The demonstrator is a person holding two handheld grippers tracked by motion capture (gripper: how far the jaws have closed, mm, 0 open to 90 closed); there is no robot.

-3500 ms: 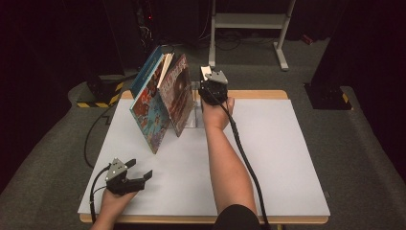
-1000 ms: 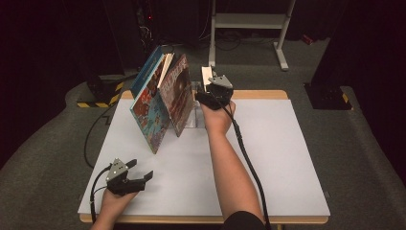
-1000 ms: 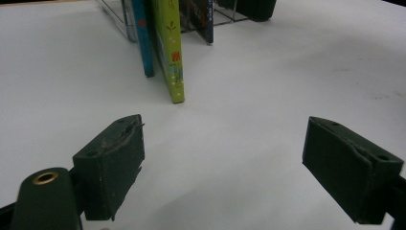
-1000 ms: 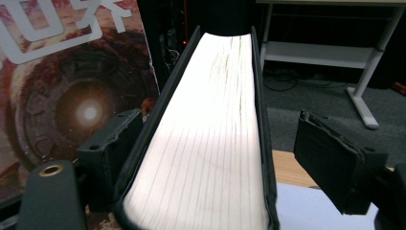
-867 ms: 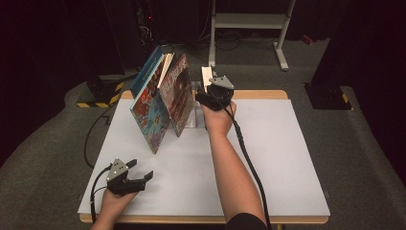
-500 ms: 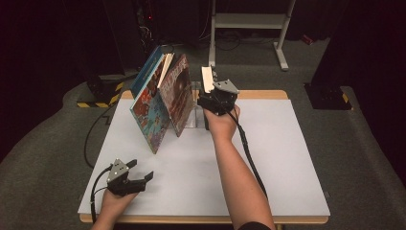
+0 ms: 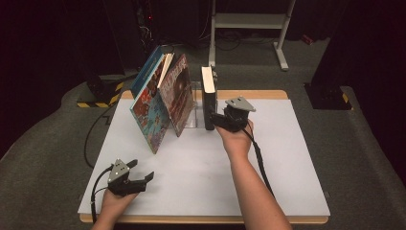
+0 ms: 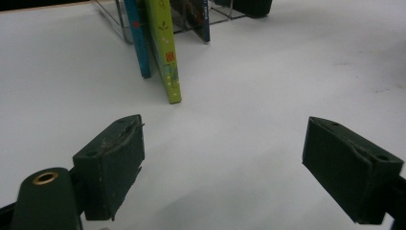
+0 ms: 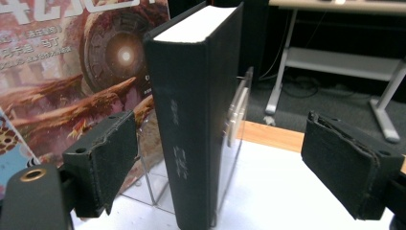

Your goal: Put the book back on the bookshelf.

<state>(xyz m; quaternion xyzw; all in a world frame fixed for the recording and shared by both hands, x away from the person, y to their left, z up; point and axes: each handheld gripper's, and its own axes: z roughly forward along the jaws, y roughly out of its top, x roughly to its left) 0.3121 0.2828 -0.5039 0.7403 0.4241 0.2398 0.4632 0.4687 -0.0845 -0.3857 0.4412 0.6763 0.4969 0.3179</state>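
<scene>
While the left gripper (image 7: pixel 143 179) rests spread at the near left, the right gripper (image 7: pixel 218 120) gapes around the upright black book (image 9: pixel 196 120).

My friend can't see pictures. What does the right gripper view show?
A thick black book stands upright in a clear rack on the white table, between the right gripper's open black jaws, which do not touch it. A colourful illustrated book leans at the left.
</scene>
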